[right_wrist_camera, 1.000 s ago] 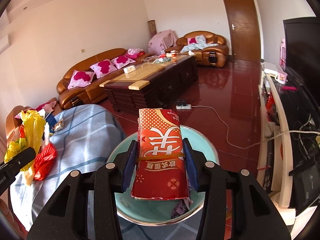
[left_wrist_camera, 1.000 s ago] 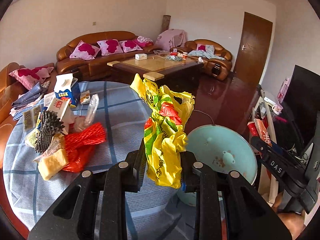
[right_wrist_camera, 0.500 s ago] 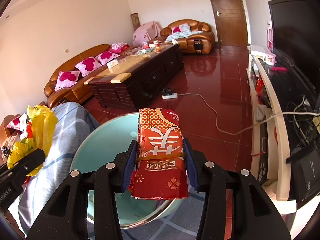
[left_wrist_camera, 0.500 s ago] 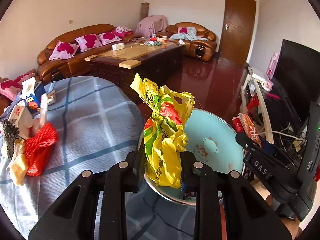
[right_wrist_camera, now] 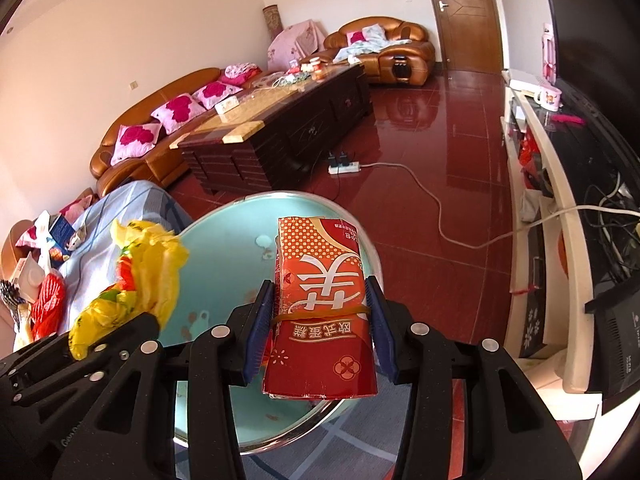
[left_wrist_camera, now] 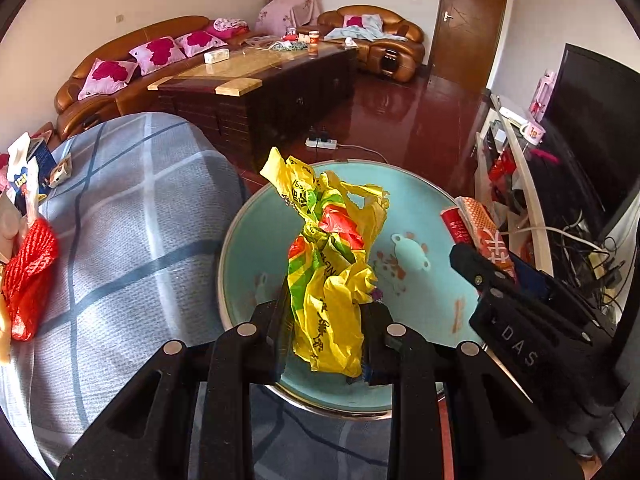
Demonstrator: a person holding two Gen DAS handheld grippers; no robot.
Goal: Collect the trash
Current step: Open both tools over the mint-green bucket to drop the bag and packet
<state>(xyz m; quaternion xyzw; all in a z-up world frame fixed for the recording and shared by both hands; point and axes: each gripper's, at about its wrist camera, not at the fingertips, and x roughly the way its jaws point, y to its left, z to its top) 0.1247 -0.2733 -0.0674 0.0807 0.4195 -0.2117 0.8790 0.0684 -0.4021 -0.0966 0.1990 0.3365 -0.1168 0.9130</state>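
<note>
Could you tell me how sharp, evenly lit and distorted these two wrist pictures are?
Left wrist view: sharp daylight, the yellow plastic bag crisp, walls bowed by fisheye, corners black. Right wrist view: equally sharp, the red carton legible, window glare mirrored on the red floor.

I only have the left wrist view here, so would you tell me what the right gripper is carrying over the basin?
Observer: The right gripper is shut on a flattened red carton with a rubber band around it.
Operator: Thanks. Is it above the basin?
Observer: Yes, the light blue basin lies under and beyond the carton.
Operator: Anything behind my screen edge?
Observer: A white cable runs across the red floor to a power strip.
</note>
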